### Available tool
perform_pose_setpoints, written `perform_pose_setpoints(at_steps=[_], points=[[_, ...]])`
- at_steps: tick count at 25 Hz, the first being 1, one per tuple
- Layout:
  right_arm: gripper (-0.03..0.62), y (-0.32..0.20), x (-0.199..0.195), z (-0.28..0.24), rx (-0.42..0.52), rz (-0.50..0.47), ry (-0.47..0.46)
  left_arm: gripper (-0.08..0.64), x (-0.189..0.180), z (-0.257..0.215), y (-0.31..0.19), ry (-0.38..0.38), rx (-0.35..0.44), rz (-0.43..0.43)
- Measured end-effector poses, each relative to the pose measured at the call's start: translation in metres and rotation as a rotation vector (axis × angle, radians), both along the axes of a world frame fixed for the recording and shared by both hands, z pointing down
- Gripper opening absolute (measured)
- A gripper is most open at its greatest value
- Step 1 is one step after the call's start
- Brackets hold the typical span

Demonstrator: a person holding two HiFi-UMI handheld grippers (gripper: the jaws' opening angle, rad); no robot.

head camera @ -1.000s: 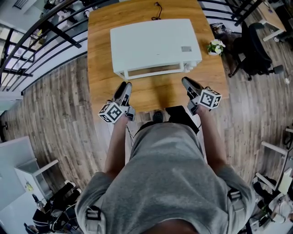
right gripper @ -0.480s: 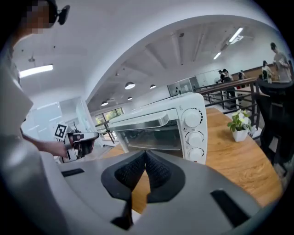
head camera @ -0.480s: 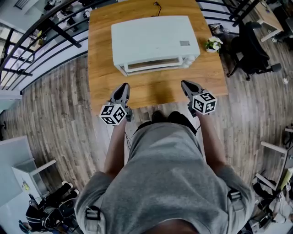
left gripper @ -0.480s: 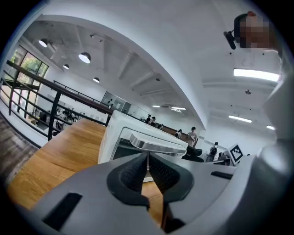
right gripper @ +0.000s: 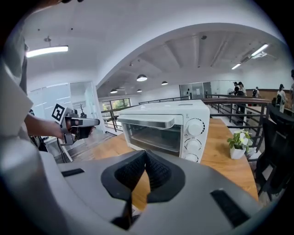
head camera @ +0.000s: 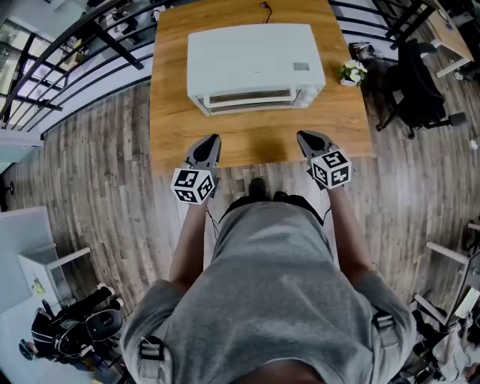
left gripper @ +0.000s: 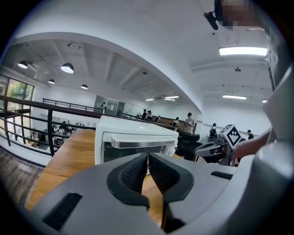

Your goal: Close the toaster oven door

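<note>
The white toaster oven point(head camera: 255, 60) stands at the back of the wooden table point(head camera: 171, 127). Its glass door point(right gripper: 151, 135) is upright and closed, with the silver handle point(left gripper: 142, 142) along the top. My left gripper point(head camera: 213, 140) hovers over the table's near edge, left of the oven's front and apart from it. Its jaws are shut with nothing between them point(left gripper: 148, 158). My right gripper point(head camera: 303, 136) hangs level with it on the right, also shut and holding nothing point(right gripper: 145, 154). The three dials point(right gripper: 195, 129) sit on the oven's right side.
A small potted plant point(head camera: 352, 75) stands at the table's right edge beside the oven. An office chair point(head camera: 416, 82) is on the floor to the right. A black railing point(head camera: 75, 45) runs past the table's left side. The oven's cord point(head camera: 262, 9) trails off the back.
Both grippers have drawn back from the oven's front toward the table's near edge, and their marker cubes have rolled. The oven now lies farther from them.
</note>
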State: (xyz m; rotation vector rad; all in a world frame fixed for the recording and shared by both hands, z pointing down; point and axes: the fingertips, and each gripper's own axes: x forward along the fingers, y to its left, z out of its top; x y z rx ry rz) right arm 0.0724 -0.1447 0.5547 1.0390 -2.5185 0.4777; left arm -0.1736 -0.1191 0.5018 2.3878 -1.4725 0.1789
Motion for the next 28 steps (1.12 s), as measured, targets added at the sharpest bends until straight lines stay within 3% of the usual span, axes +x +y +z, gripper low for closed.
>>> perform_pose_setpoints(at_steps=[7, 22, 28], points=[[0.005, 0.016, 0.013, -0.015, 0.05, -0.075, 0.02, 0.029, 0.035, -0.009, 0.023, -0.215, 0.021, 0.042], [0.005, 0.05, 0.042, 0.0, 0.049, -0.196, 0.017, 0.029, 0.076, -0.004, 0.073, -0.239, 0.0, -0.05], [0.005, 0.059, 0.06, 0.005, 0.046, -0.206, 0.023, 0.028, 0.107, 0.002, 0.083, -0.234, -0.009, -0.026]])
